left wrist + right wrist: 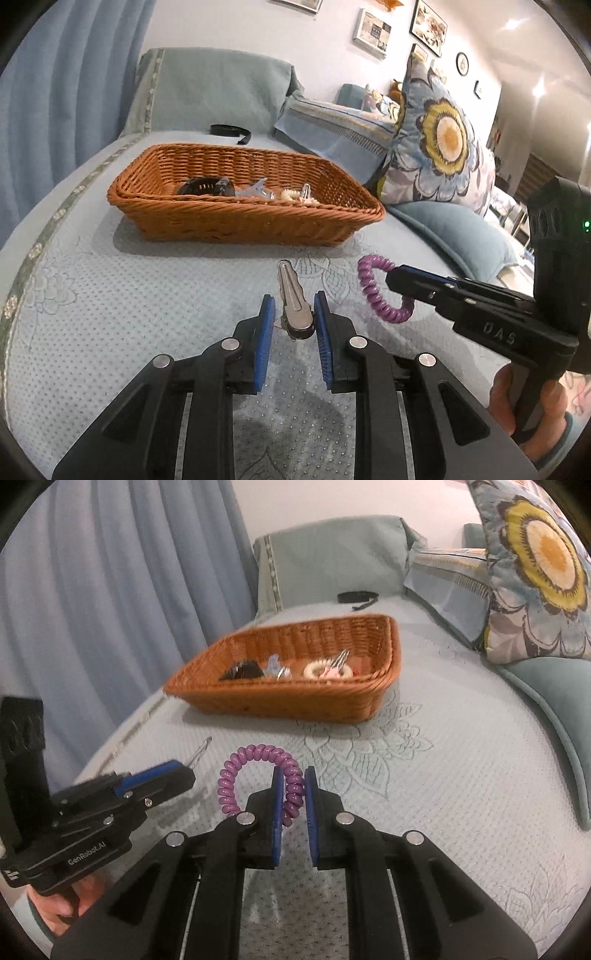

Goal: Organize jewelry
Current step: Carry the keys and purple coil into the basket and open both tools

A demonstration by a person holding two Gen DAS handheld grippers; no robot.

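Both tongs are loaded and stand over the quilted bed cover [110, 295], short of the wicker basket [236, 218].

Left tongs [294, 317]: narrowed onto the broad end of a silver hair clip [291, 295]. The right pad touches the clip; contact on the left side cannot be confirmed, as a thin gap may remain. The clip's point aims toward the far side, at the basket. Whether the clip is clear of the cover cannot be told.

Right tongs [294, 792]: closed onto a purple coil hair tie [258, 771], with one side of the loop pinched between the pads and the rest arching to the left. In the left wrist view the loop appears to hang off the cover.

Basket: sits on the far part of the bed, well apart from both tongs. It already holds a dark claw clip [242, 672], a cream coil tie [319, 669] and some small clips. A black band [229, 131] lies on the cover beyond the basket, untouched.

Step in hand, by judgement: pick-up of two items, with transfer pending. The task looks partly done.

Next move calls for carrying each tongs forward over the near rim, high enough that the dangling loop does not catch the weave, then opening over a bare part of the basket floor. The left hold should be checked first.
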